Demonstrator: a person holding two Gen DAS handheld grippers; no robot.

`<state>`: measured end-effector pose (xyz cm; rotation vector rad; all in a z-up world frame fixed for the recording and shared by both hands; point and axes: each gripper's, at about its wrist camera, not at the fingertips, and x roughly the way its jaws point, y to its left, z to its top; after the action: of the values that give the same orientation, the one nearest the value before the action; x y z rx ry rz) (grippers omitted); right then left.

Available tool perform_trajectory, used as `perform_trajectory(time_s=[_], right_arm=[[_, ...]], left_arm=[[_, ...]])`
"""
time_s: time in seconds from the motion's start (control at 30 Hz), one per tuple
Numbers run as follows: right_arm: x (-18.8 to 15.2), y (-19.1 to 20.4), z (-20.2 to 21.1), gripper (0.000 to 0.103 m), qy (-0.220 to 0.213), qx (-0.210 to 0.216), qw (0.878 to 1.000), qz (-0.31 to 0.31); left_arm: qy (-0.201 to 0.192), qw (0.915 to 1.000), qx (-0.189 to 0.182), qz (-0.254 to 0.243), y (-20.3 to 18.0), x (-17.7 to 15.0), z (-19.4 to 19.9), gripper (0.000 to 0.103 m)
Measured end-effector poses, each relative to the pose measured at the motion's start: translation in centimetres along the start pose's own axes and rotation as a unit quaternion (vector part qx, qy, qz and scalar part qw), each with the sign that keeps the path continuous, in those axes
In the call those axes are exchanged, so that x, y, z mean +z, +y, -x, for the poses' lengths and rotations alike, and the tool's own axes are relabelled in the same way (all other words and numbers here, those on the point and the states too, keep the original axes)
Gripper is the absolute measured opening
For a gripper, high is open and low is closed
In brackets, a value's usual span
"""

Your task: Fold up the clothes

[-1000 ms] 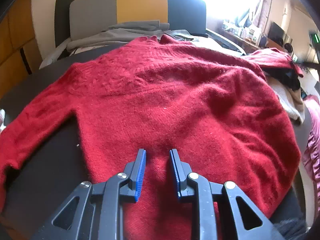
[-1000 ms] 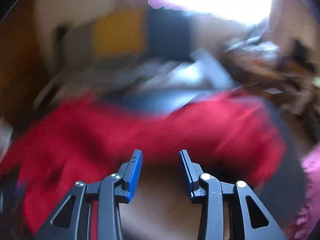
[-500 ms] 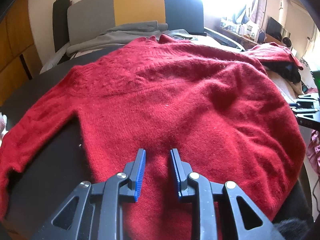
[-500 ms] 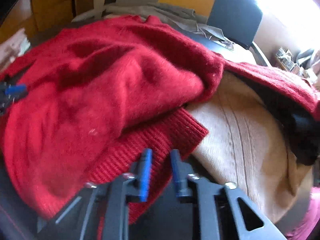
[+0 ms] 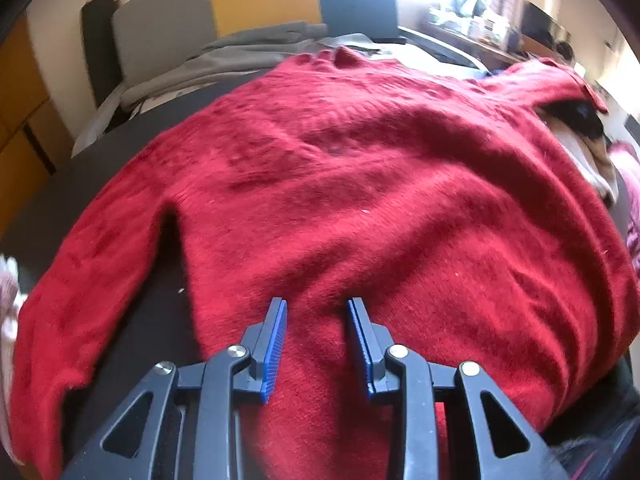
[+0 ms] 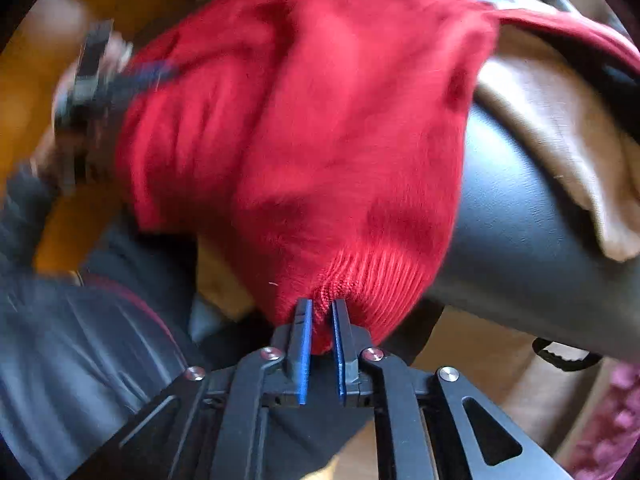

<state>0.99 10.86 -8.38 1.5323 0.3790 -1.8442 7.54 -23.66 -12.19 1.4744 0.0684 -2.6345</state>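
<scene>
Pinching red sweater (image 6: 304, 128) hem: right gripper (image 6: 320, 312).

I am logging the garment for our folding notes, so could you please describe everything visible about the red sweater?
The red sweater is a fuzzy, wool-like knit lying spread on a dark table, neckline at the far end and one sleeve stretched out beside the body. The left gripper hovers open over its lower part. The right gripper is shut on the ribbed hem, bunching it. A beige garment lies partly under its far side.
</scene>
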Motion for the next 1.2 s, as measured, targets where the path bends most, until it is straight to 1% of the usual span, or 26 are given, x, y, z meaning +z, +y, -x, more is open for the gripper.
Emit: perform_trajectory(time_s=[0.07, 0.1, 0.13, 0.2, 0.23, 0.37, 0.4, 0.47, 0.53, 0.6, 0.67, 0.73, 0.83, 0.87, 0.93, 0.97, 1.0, 1.07, 1.13, 1.2], right_arm=[[2.3, -1.9, 1.7, 0.024, -0.065, -0.050, 0.997, -0.016], [3.8, -3.0, 2.4, 0.024, -0.099, -0.100, 0.990, -0.016], [5.5, -4.2, 2.6, 0.024, -0.125, -0.153, 0.980, -0.012], [8.4, -7.1, 2.2, 0.024, -0.156, -0.223, 0.962, -0.018], [9.8, -8.9, 1.6, 0.024, -0.163, -0.250, 0.954, -0.024], [14.4, -16.2, -2.1, 0.024, -0.151, -0.293, 0.941, -0.071], [15.0, -17.7, -2.7, 0.024, -0.146, -0.302, 0.939, -0.081], [15.4, -20.4, -3.5, 0.028, -0.134, -0.315, 0.934, -0.105], [15.9, -22.3, -3.6, 0.032, -0.140, -0.324, 0.928, -0.120], [16.2, -24.4, -3.5, 0.035, -0.144, -0.333, 0.921, -0.139], [15.0, -25.4, -2.9, 0.040, -0.144, -0.339, 0.915, -0.163], [13.9, -26.5, -2.4, 0.041, -0.145, -0.339, 0.911, -0.182], [13.4, -26.0, -1.4, 0.042, -0.136, -0.350, 0.910, -0.175], [13.3, -25.4, -0.8, 0.041, -0.141, -0.353, 0.909, -0.173], [13.1, -23.2, 0.8, 0.040, -0.170, -0.364, 0.902, -0.156], [13.2, -21.4, 1.6, 0.040, -0.191, -0.362, 0.902, -0.137], [13.5, -19.6, 2.2, 0.040, -0.207, -0.348, 0.907, -0.115], [14.6, -16.4, 2.4, 0.041, -0.227, -0.300, 0.923, -0.078], [16.3, -13.1, 1.8, 0.041, -0.233, -0.240, 0.941, -0.041], [18.3, -10.2, 0.6, 0.040, -0.231, -0.185, 0.955, -0.015]], left_arm=[[-0.013, 0.9998, 0.010, 0.009, -0.2, 0.2, 0.5, 0.030], [-0.023, 0.9996, 0.011, 0.012, -0.4, 0.5, 0.8, 0.030], [-0.033, 0.9993, 0.009, 0.016, -0.5, 0.7, 1.1, 0.030], [-0.049, 0.9985, 0.006, 0.024, -0.9, 1.2, 1.6, 0.030], [-0.052, 0.9983, 0.006, 0.027, -1.1, 1.5, 1.5, 0.030], [-0.068, 0.9974, 0.006, 0.025, -1.9, 2.4, 1.5, 0.030], [-0.069, 0.9974, 0.008, 0.020, -2.1, 2.7, 1.3, 0.030], [-0.065, 0.9977, 0.019, 0.010, -2.2, 3.4, 0.7, 0.030], [-0.053, 0.9984, 0.019, 0.008, -2.0, 3.9, -0.3, 0.030], [-0.034, 0.9990, 0.026, 0.013, -1.4, 4.1, -1.9, 0.030], [-0.033, 0.9988, 0.026, 0.027, -0.7, 4.1, -3.2, 0.031], [-0.035, 0.9985, 0.020, 0.036, -0.2, 4.1, -3.5, 0.031], [-0.038, 0.9978, 0.022, 0.048, 0.2, 4.1, -2.9, 0.030], [-0.046, 0.9974, 0.019, 0.052, 0.4, 4.1, -2.3, 0.030], [-0.071, 0.9956, 0.015, 0.059, 1.0, 4.4, -0.7, 0.030], [-0.083, 0.9946, 0.017, 0.060, 1.4, 4.7, 0.1, 0.030], [-0.097, 0.9932, 0.020, 0.062, 1.9, 5.3, 0.9, 0.030], [-0.113, 0.9911, 0.021, 0.068, 2.7, 6.6, 1.7, 0.030], [-0.118, 0.9902, 0.023, 0.072, 3.5, 8.4, 1.8, 0.030], [-0.120, 0.9901, 0.026, 0.067, 4.0, 10.3, 1.4, 0.030]])
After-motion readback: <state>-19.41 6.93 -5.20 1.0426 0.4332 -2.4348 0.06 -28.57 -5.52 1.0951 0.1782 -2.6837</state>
